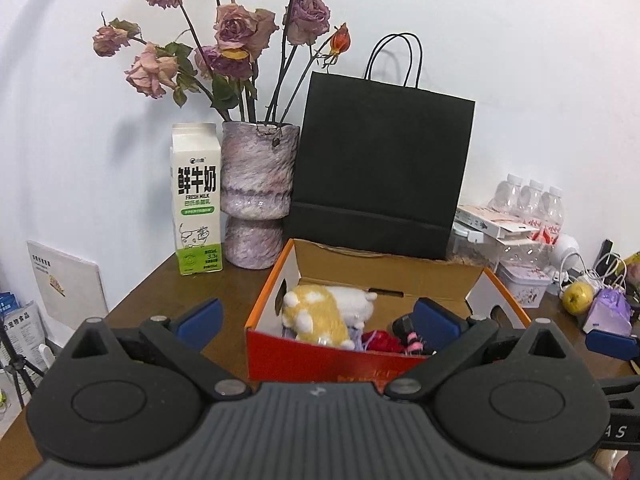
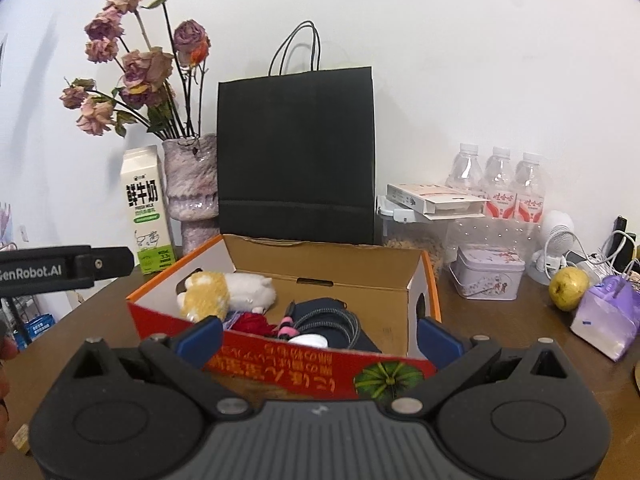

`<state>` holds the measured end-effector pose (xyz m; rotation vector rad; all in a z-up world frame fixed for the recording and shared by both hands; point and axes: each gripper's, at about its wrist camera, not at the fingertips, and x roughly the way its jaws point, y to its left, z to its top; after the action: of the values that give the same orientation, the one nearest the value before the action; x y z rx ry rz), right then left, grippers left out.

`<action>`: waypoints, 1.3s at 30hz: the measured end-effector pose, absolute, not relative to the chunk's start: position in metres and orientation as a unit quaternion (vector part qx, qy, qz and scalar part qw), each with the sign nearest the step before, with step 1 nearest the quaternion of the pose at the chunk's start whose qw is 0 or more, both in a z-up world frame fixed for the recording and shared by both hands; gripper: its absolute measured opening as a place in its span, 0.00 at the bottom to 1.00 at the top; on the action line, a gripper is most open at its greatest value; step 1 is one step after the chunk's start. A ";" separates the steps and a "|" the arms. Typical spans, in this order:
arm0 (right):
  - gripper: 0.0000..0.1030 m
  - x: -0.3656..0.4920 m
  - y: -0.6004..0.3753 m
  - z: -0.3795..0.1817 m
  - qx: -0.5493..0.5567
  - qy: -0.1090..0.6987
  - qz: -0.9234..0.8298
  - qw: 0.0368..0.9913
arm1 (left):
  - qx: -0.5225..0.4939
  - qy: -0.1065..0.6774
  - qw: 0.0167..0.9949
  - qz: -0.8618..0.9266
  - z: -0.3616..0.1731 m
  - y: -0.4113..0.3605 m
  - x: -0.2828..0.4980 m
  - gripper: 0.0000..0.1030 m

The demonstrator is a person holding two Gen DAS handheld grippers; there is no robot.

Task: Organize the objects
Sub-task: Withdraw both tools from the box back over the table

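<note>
An open orange cardboard box (image 1: 264, 300) (image 2: 320, 368) stands on the brown table. Inside lie a yellow-and-white plush toy (image 1: 320, 312) (image 2: 224, 290), a red woolly item (image 1: 380, 340) (image 2: 252, 322), a small pink-and-black thing (image 2: 286, 326) and a dark pouch with a grey cable (image 2: 332, 320). My left gripper (image 1: 316, 320) is open and empty, just in front of the box. My right gripper (image 2: 318, 338) is open and empty, at the box's near wall. The left gripper's body (image 2: 64, 268) shows at the left of the right wrist view.
Behind the box stand a black paper bag (image 1: 380, 168) (image 2: 296, 160), a vase of dried roses (image 1: 258, 196) (image 2: 192, 184) and a milk carton (image 1: 196, 200) (image 2: 146, 212). At right are water bottles (image 2: 496, 184), a tin (image 2: 486, 272), a yellow fruit (image 2: 568, 288), a purple packet (image 2: 604, 316) and a small fan (image 2: 556, 240).
</note>
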<state>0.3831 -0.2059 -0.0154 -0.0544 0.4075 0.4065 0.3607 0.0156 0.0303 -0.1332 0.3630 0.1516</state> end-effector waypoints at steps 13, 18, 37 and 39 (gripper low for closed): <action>1.00 0.324 -0.222 -0.017 -0.046 0.208 0.204 0.955 | -0.057 0.182 0.979 0.075 0.038 0.008 0.300 1.00; 1.00 0.304 -0.228 -0.020 -0.046 0.215 0.208 0.953 | -0.055 0.183 0.979 0.076 0.038 0.009 0.278 1.00; 1.00 0.240 -0.244 -0.054 -0.068 0.262 0.219 0.937 | -0.053 0.225 0.970 0.078 0.007 0.023 0.208 1.00; 1.00 0.235 -0.246 -0.060 -0.070 0.272 0.220 0.934 | -0.051 0.234 0.968 0.079 0.002 0.026 0.204 1.00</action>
<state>0.2350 -0.2460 -0.0603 -0.1430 0.5572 0.4508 0.2036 0.0263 0.0018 -0.1041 0.4723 0.1607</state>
